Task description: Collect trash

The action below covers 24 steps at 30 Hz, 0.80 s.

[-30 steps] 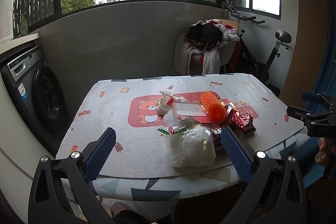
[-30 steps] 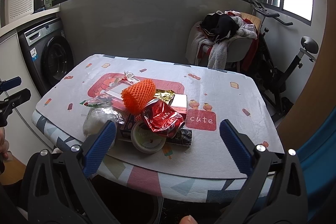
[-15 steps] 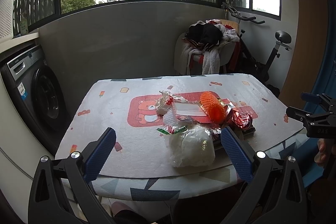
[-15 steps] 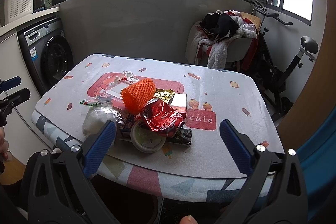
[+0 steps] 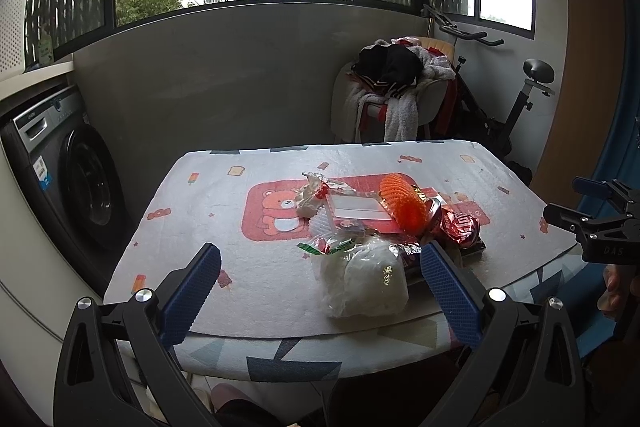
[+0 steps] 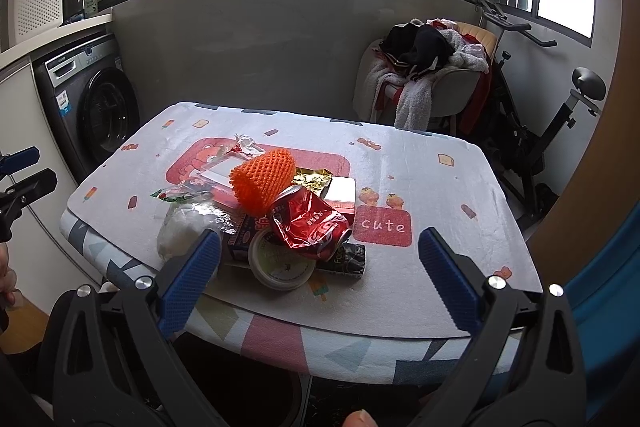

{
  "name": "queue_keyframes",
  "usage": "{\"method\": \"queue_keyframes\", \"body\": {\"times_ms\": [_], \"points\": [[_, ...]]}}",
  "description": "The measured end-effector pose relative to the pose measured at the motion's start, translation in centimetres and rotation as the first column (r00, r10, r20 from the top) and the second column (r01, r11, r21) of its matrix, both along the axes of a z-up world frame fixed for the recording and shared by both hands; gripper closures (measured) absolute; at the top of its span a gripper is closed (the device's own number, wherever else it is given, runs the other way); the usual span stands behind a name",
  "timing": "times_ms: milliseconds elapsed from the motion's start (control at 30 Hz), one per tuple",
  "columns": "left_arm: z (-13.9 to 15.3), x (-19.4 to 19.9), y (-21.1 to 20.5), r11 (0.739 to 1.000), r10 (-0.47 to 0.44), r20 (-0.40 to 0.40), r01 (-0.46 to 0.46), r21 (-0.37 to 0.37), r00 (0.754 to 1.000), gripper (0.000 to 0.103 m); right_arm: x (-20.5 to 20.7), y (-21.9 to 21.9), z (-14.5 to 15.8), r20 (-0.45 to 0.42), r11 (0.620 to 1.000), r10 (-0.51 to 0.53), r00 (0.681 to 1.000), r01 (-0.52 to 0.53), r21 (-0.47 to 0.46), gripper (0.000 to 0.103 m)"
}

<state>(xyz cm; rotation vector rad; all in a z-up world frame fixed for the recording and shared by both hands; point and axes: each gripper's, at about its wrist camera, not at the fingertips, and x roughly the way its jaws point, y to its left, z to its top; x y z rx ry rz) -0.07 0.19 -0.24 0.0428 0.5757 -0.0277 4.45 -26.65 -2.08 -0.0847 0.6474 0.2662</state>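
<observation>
Two wide-apart, empty tongs, left [image 5: 320, 279] and right [image 6: 319, 267], short of the trash pile [image 6: 280, 211].

The left gripper [image 5: 320, 283] is held with its jaws wide apart, and nothing is between the blue pads [image 5: 192, 291]. The right gripper [image 6: 320, 279] has the same pose, jaws wide apart and empty. In the left wrist view the right gripper appears at 3 o'clock, with fingertips of the hand [image 5: 614, 287] under it. A fingertip [image 6: 360, 419] shows at 6 o'clock in the right wrist view.
</observation>
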Motion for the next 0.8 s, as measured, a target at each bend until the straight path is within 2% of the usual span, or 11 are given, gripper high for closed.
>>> {"method": "queue_keyframes", "body": {"times_ms": [333,500,567,667,800], "points": [[-0.2,0.1,0.1,1.0,-0.013,-0.003,0.013,-0.024,1.0,0.005,0.0,0.0,-0.3,-0.006,1.0,0.002,1.0,-0.002,0.002,0.006],[-0.8,0.4,1.4,0.986,-0.071,-0.005,0.069,-0.151,0.997,0.005,0.1,-0.3,-0.6,-0.006,1.0,-0.004,1.0,0.004,0.026,0.005],[-1.4,0.7,1.7,0.982,-0.073,-0.022,0.068,-0.174,0.997,0.005,0.2,-0.6,-0.9,-0.003,0.999,-0.013,1.0,0.013,0.042,0.005],[-2.3,0.9,2.1,0.985,-0.056,-0.036,0.049,-0.166,0.998,0.005,0.4,-1.0,-1.7,-0.015,0.998,-0.025,1.0,0.026,0.054,0.005],[-3.4,1.3,2.0,0.996,-0.022,-0.033,0.019,-0.088,0.999,0.005,0.9,-1.2,-2.9,-0.047,0.997,-0.025,0.999,0.029,0.074,0.005]]}}
